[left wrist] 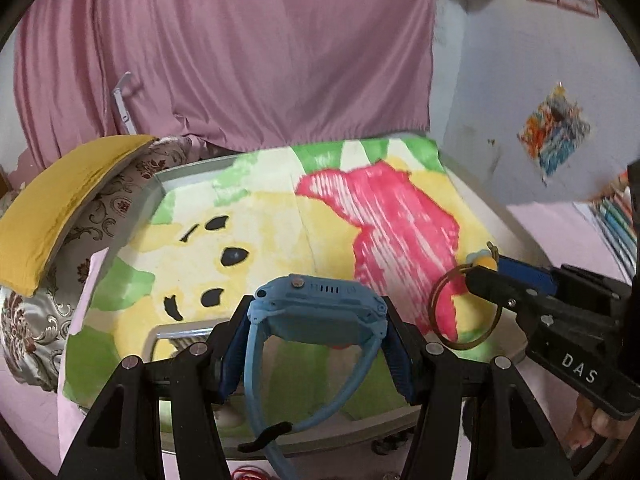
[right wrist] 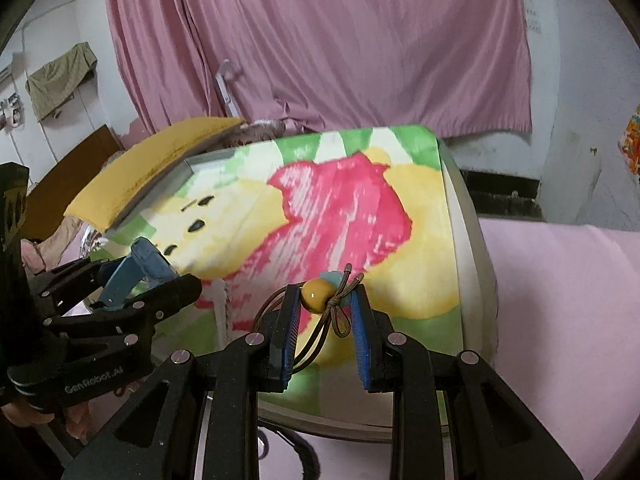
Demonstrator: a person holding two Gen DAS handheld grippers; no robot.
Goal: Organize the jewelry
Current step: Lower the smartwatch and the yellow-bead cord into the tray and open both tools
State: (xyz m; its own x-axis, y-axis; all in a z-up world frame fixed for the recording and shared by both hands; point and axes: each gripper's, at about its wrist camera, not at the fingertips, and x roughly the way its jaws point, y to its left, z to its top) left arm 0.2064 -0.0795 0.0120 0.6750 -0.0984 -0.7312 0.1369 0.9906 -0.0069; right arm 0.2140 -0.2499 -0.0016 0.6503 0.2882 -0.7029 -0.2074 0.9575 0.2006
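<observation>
We held the left tool clamped on a blue watch, its strap hanging below the fingers. Our right tool gripped a cord bracelet by its yellow bead, the loop dangling. Both hung above the surface, over a cartoon-print towel with a pink curtain behind.

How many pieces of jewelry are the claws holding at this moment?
2. The light blue plastic wristwatch is clamped in the left claw. The brown cord bracelet with a yellow bead is in the right claw. Other pieces may lie out of view.
</observation>
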